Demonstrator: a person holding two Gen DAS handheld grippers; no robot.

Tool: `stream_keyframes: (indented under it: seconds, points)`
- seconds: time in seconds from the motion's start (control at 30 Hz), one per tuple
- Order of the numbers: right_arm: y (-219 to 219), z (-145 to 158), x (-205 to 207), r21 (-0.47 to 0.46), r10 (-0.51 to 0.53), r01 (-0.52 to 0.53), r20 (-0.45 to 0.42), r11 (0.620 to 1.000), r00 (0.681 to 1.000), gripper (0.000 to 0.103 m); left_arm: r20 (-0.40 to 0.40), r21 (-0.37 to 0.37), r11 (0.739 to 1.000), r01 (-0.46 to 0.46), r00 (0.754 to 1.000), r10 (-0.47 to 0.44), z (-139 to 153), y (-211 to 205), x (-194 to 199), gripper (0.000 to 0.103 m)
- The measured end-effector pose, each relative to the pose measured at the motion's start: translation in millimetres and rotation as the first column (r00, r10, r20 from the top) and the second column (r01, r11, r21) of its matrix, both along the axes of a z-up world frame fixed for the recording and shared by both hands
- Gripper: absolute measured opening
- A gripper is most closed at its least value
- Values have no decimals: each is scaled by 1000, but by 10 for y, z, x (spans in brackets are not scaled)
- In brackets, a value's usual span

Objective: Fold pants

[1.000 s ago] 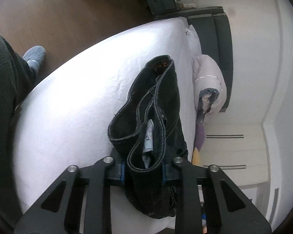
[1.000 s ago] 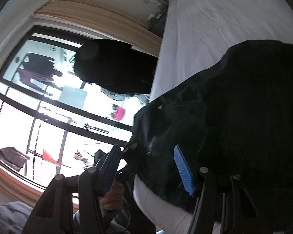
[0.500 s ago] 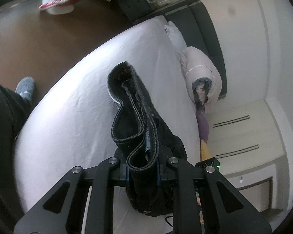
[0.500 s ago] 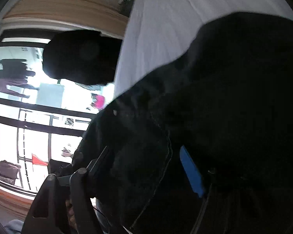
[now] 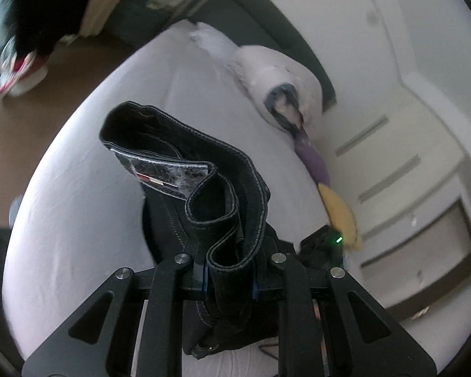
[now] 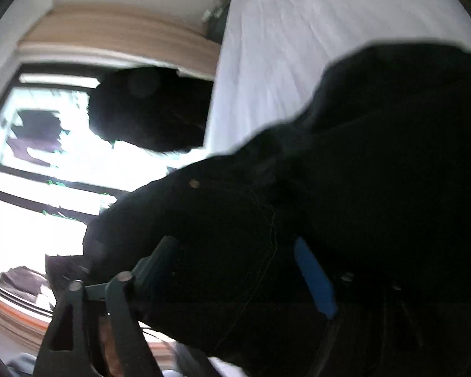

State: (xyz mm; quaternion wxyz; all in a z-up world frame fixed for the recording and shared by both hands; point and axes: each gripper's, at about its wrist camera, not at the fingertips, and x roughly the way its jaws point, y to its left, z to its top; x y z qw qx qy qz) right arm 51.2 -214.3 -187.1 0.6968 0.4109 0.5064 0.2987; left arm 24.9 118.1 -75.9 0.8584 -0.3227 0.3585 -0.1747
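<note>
From my left wrist camera, the view had swung since a second earlier: the bed sat lower and further off, the waistband had rolled over so its inner label faced the lens, and a shoe on the floor had come into sight at the upper left. My left gripper kept its jaws narrow, pinched on one bunched fold of the black pants, which rose from the jaws above the white sheet. I counted one pair of pants, one rolled duvet at the far side of the bed, and one purple-and-yellow thing beside it that I could not identify. From my right wrist camera, the dark cloth had spread since the earlier frame until it covered most of the picture, leaving the bed sheet visible only at the top. My right gripper had its jaws wide and opening, with the pants lying between them; the blue pad showed bare, and I could not tell whether the other pad touched the fabric. One window glared on the left.
</note>
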Motion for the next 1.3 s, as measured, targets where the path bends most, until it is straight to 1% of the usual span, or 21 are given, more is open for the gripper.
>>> stream_keyframes:
  seconds: [0.13,0.23,0.3,0.33,0.4,0.5,0.57,0.6,0.67,0.73,0.8,0.83,0.87,0.9,0.93,0.97,1.0,1.03,1.1,1.23,1.3]
  points:
    - [-388,353,-45,33,-27,25,58,999,998,89,37,107,991,85,995,-90,126,-546,57,16]
    - [-526,608,-55,-4,11,-10,90,1000,996,90,46,197,968,158,984,-170,142,-1040,85,16]
    - [-600,763,-49,-41,33,-29,111,999,993,91,60,288,934,210,970,-237,134,-1453,76,16]
    - [-643,855,-55,-57,45,-38,123,998,991,92,63,314,922,225,964,-257,123,-1587,73,16]
    - [-698,971,-129,-86,57,-45,135,995,989,92,64,382,885,266,948,-312,95,-1925,48,16]
    - [-679,1174,-242,-149,63,-39,162,988,985,99,66,456,832,316,921,-385,34,-2326,-41,16]
    - [-686,1184,-252,-194,69,-38,153,980,986,99,55,490,801,344,905,-422,-41,-2548,-90,16]
    - [-676,1190,-270,-231,77,-42,143,972,987,99,49,510,783,358,896,-441,-83,-2657,-135,16]
    - [-602,1182,-280,-356,110,-61,119,932,987,99,38,540,753,375,883,-467,-162,-2794,-233,16]
    - [-513,1145,-272,-460,136,-84,82,884,987,88,32,572,727,380,875,-483,-218,-2893,-278,16]
    - [-456,1081,-280,-533,155,-109,42,839,987,68,32,599,709,372,873,-486,-249,-2952,-279,16]
    - [-455,1046,-276,-568,152,-113,21,815,988,66,33,606,704,369,873,-486,-264,-2986,-296,16]
    - [-468,1039,-271,-581,147,-112,13,806,989,61,30,614,697,370,872,-489,-272,-3064,-335,16]
    - [-494,1030,-271,-591,140,-108,9,800,990,49,30,628,687,367,870,-492,-291,-3115,-361,16]
    - [-511,1031,-270,-593,142,-110,8,798,990,43,31,637,679,365,868,-496,-301,-3146,-371,16]
    - [-531,1041,-308,-594,153,-117,11,796,988,30,31,647,670,364,865,-500,-361,-3106,-326,16]
    - [-513,1043,-298,-602,166,-122,18,789,986,25,31,653,663,366,862,-506,-379,-3136,-353,16]
    - [-483,1058,-303,-623,180,-125,26,772,983,24,31,657,659,366,861,-508,-408,-3109,-390,16]
    - [-457,1079,-283,-636,192,-121,44,762,980,19,33,665,653,363,859,-511,-416,-3165,-397,16]
    - [-663,1140,-278,-586,164,-83,87,806,983,15,50,672,652,350,857,-512,-323,-3261,-304,16]
    - [-777,1132,-314,-564,145,-65,98,823,985,14,51,685,637,355,848,-527,-295,-3349,-293,16]
